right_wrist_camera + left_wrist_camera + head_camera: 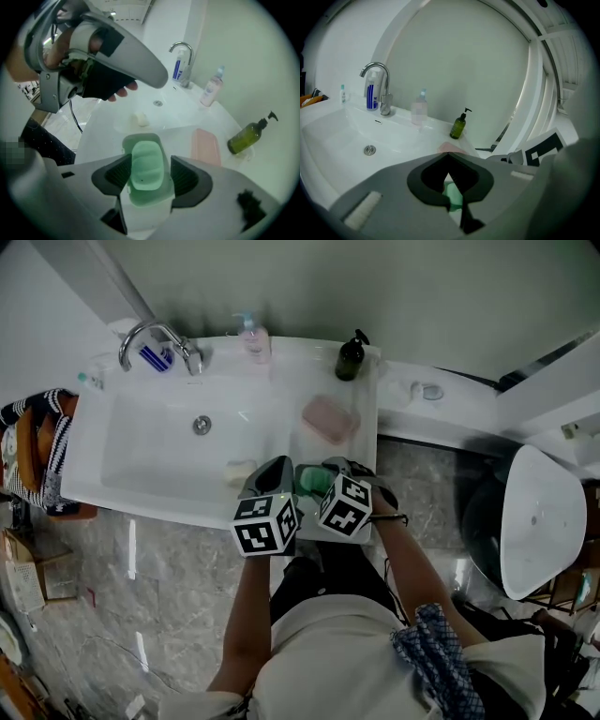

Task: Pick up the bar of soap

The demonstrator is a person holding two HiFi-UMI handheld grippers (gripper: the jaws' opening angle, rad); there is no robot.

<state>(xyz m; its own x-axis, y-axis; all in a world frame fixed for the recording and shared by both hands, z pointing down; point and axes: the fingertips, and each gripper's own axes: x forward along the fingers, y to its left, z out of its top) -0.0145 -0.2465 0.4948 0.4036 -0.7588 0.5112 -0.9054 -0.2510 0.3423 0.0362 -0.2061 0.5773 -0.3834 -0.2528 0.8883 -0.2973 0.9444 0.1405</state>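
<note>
No text can be read; print on the blue tube (371, 96) beside the faucet (385, 100) is too small

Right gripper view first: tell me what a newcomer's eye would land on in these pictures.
The mint-green bar of soap in its green dish stands out, lying between the wide-open jaws of the right hand-held gripper at the front right of the white sink. Behind it a pink oblong dish lies on the ledge, near a dark green pump bottle.
</note>
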